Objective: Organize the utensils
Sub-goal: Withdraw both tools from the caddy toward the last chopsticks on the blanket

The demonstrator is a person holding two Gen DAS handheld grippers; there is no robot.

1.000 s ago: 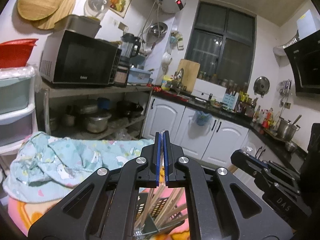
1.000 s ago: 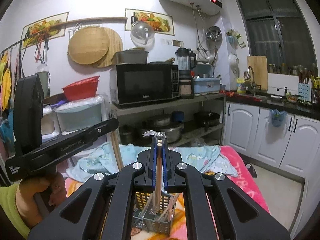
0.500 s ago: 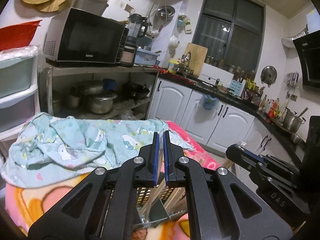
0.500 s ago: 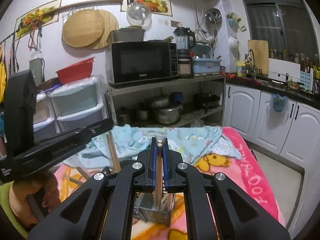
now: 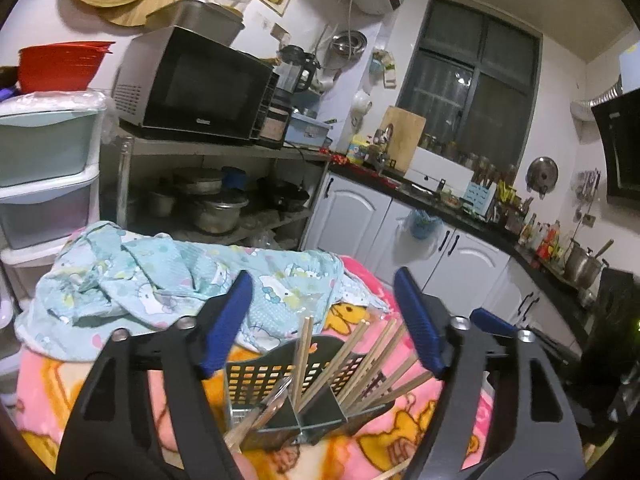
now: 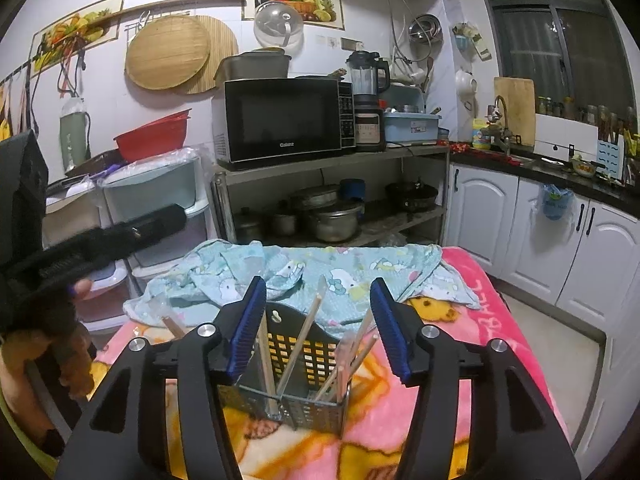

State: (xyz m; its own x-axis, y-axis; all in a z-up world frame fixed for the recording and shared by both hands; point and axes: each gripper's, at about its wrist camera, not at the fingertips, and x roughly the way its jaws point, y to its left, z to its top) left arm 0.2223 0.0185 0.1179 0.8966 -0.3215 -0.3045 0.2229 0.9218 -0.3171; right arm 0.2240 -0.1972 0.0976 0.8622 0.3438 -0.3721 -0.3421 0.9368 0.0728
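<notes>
Kitchen backdrop: plastic drawers (image 6: 160,200) at 9 o'clock, microwave (image 6: 286,120) on a steel shelf at 12, white cabinets (image 6: 560,248) w/ dark counter at 3. Work surface is covered by a pink cartoon blanket (image 6: 500,320), w/ a light-blue printed cloth (image 6: 340,272) bunched along its far edge. In the right wrist view, at 9 o'clock the left gripper (image 6: 120,236) is seen side-on, blurred, held by a hand (image 6: 48,352). In the left wrist view, the left gripper (image 5: 324,320) is seen w/ jaws spread wide, having just been opening; nothing is pressed by the blue pads (image 5: 228,320). Between and below them, at 6 o'clock, the utensil caddy (image 5: 256,376) is found: dark, perforated back wall, split into compartments, standing on the blanket. Wooden chopsticks (image 5: 360,364) are fanned out of its right compartments, tilted toward 2 o'clock; a metal utensil handle (image 5: 264,412) is leaned toward 7 from the left one. In the right wrist view, the right gripper (image 6: 318,324) is likewise parted, jaws just opened, pads (image 6: 390,332) touching nothing. Caddy (image 6: 296,348) is framed between them at 6 o'clock, w/ chopsticks (image 6: 300,340) standing tilted inside. One loose chopstick (image 6: 174,326) is seen at 8 o'clock, just beside the left finger; what it rests on can't be told.
</notes>
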